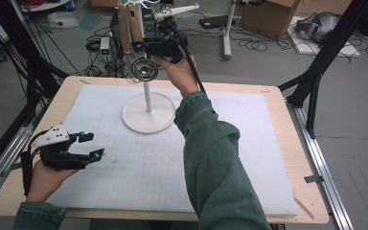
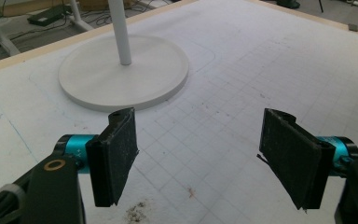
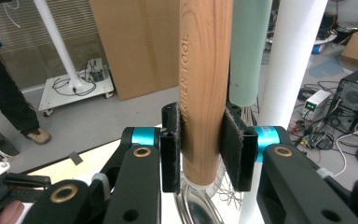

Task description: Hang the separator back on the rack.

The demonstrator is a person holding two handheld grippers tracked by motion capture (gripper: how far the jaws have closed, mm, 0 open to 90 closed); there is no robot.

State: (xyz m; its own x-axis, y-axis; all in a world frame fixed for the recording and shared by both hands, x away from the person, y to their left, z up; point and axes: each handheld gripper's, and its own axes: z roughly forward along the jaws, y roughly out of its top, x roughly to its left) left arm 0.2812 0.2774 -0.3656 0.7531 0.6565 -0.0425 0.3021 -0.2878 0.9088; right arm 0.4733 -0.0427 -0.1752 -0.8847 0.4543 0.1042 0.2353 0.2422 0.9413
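My right gripper [image 3: 200, 154] is clenched on the round light-wood handle [image 3: 204, 84] of a kitchen utensil; both black pads press its sides near the lower end, where a metal neck leaves the wood. In the high view that utensil hangs upright beside the thin white pole [image 1: 147, 93] of the rack, up near the pole's top, its round metal strainer head [image 1: 144, 68] just below the right gripper [image 1: 146, 46]. A second utensil with a pale green handle [image 3: 249, 46] hangs just behind the wooden one, close against the pole. The pole rises from a round white base disc [image 1: 148, 115] on the pale gridded mat [image 1: 249, 143]. My left gripper [image 1: 88, 146] sits low over the mat, well apart from the base disc, toward the near left. Its jaws stand released, wide apart, with nothing but mat between the pads [image 2: 116, 154].
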